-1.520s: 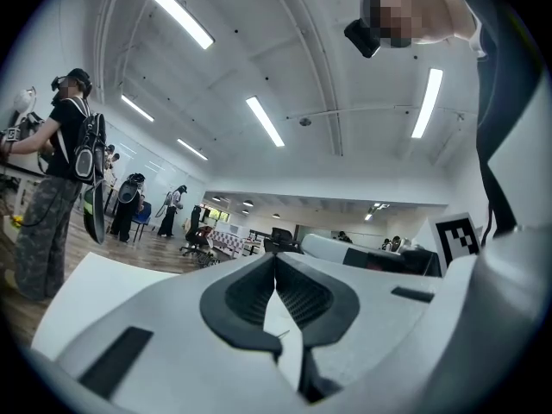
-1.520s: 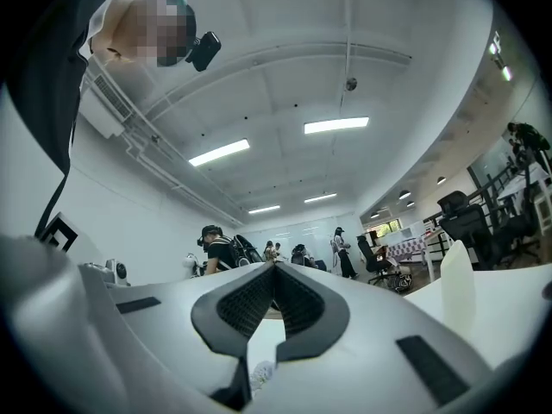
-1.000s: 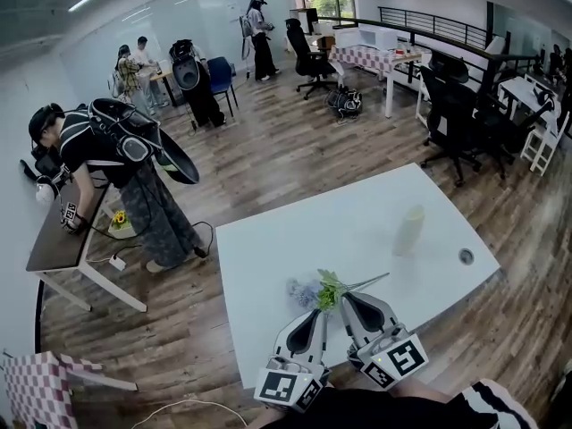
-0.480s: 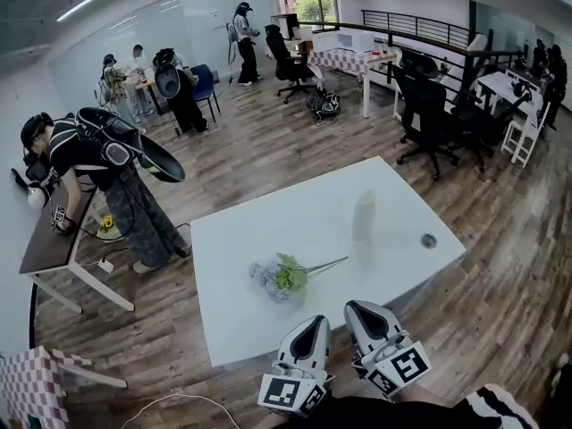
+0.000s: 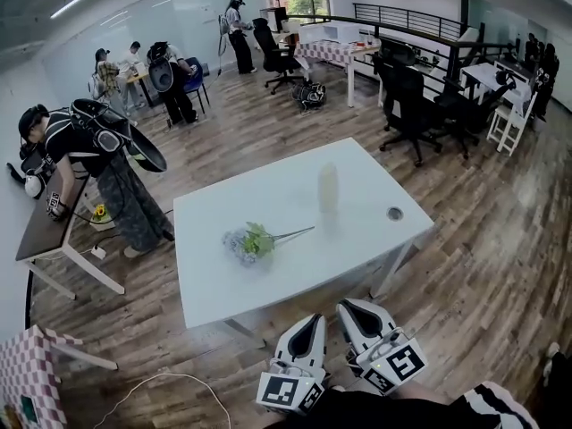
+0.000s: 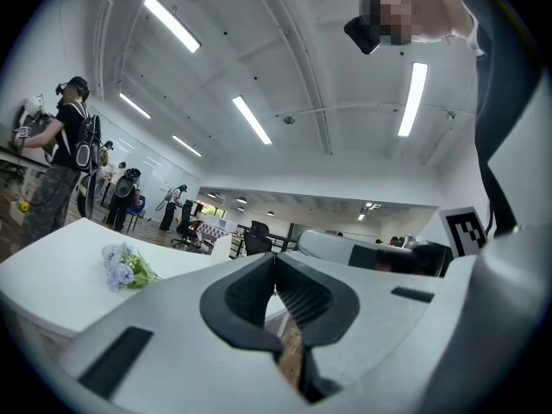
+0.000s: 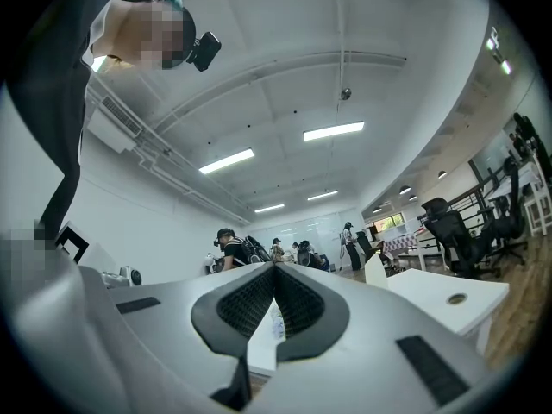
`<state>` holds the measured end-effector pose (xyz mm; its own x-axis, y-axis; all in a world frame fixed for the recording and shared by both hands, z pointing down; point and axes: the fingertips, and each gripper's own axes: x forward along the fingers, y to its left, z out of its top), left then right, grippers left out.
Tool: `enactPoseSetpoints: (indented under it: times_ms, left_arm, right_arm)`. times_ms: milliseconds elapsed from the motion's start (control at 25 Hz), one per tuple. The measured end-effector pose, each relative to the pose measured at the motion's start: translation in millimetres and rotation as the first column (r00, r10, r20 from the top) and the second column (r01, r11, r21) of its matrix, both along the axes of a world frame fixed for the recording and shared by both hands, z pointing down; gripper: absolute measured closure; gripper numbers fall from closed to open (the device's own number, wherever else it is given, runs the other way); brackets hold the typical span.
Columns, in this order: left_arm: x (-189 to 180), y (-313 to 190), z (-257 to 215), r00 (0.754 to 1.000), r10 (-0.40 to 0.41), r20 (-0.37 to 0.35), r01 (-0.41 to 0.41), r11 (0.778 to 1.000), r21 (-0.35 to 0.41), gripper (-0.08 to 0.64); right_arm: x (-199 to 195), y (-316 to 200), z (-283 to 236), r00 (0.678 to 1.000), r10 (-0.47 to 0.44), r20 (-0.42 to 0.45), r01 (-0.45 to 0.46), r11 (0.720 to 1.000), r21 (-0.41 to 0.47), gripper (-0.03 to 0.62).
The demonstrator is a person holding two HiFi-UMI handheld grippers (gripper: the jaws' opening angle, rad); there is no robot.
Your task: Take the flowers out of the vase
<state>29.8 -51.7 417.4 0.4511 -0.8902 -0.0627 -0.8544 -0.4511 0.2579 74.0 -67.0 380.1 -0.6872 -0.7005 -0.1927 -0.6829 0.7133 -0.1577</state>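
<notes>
**Head view.** Left gripper (image 5: 314, 319) and right gripper (image 5: 349, 307) sat side by side, close to my body, over the wooden floor and short of the near edge of the surface (image 5: 268, 186). The fingers of both were pressed together with nothing between them. The flowers (image 5: 249, 242) lay on their side on the surface, ahead of the fingers and to their left, well apart from them, stem pointing toward the vase (image 5: 329, 189). The vase stood upright and empty farther ahead, clear of the flowers. Judgement: the flowers were already out, so the fingers had nothing to hold and no reason to be spread.

**Left gripper view.** Left gripper (image 6: 274, 264) pointed about level, its finger pads meeting at the tips and holding nothing. The flowers (image 6: 126, 266) showed low and to the left of the fingers, resting on the surface (image 6: 52, 270), heads toward me.

**Right gripper view.** Right gripper (image 7: 274, 272) was tilted slightly upward, fingers likewise closed on nothing. A corner of the surface (image 7: 431, 287) showed to the right of the fingers. Judgement: the pale upright shape beside it was probably the vase.
</notes>
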Motion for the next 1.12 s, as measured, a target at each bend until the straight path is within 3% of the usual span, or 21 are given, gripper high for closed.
enactPoseSetpoints:
  times_ms: [640, 840, 1120]
  left_arm:
    - [29.3, 49.3, 5.1, 1.0, 0.002, 0.017, -0.001, 1.0, -0.013, 0.552]
    - [23.4, 52.6, 14.4, 1.0, -0.008, 0.011, 0.008, 0.999, -0.046, 0.552]
    - [21.8, 67.5, 12.2, 1.0, 0.008, 0.02, -0.007, 1.0, -0.031, 0.552]
  right_arm:
    - [21.1, 48.7, -3.0, 0.999, -0.018, 0.032, 0.018, 1.0, -0.003, 0.574]
    - [20.6, 47.2, 3.5, 0.999, -0.018, 0.051, 0.021, 0.999, -0.04, 0.574]
    - [12.5, 60.0, 3.9, 0.999, -0.025, 0.042, 0.027, 0.999, -0.04, 0.574]
